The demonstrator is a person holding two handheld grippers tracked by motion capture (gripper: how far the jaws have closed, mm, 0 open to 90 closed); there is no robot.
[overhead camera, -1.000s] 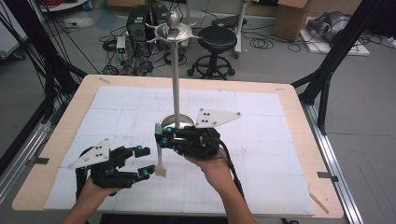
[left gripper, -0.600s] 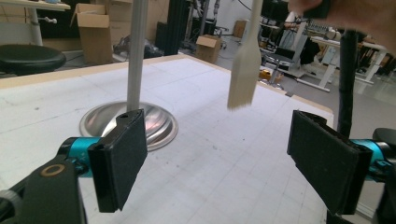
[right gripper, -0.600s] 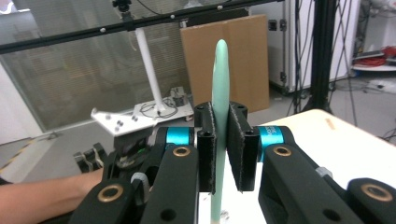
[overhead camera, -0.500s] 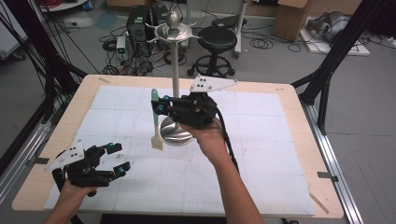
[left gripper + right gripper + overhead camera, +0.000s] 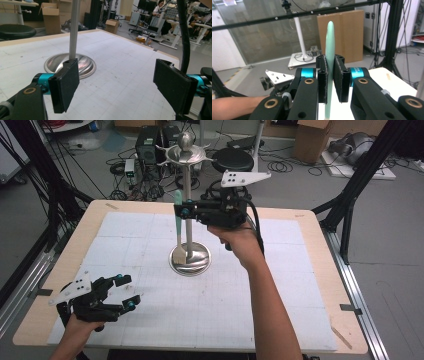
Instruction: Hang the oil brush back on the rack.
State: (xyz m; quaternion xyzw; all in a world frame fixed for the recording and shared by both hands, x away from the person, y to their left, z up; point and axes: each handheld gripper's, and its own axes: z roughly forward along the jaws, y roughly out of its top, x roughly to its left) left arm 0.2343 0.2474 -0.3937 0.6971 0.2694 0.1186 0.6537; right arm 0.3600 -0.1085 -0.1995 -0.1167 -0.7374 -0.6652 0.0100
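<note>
Left claw (image 5: 122, 291): near left corner of desk (image 5: 300, 320), resting low in the hand; jaws just opened wide, nothing between them. Left gripper view looks between the two black pads (image 5: 65, 83) across bare desk surface to the stand's round steel base and the foot of its pole; spatula absent from this angle.

Spatula (image 5: 178, 227): mid-desk, lifted clear, just beside the stand (image 5: 189, 255) on its left. Long axis upright; pale green handle pointing up, cream blade hanging down in front of the base. Blade seen from the high view; right gripper view gives the handle alone (image 5: 330, 50), rising between the pads to a rounded tip.

Right claw (image 5: 181, 211): raised beside the pole, clamped narrowly on the spatula handle, jaws level.

Beyond desk: black stool (image 5: 234, 159), cables on floor.
</note>
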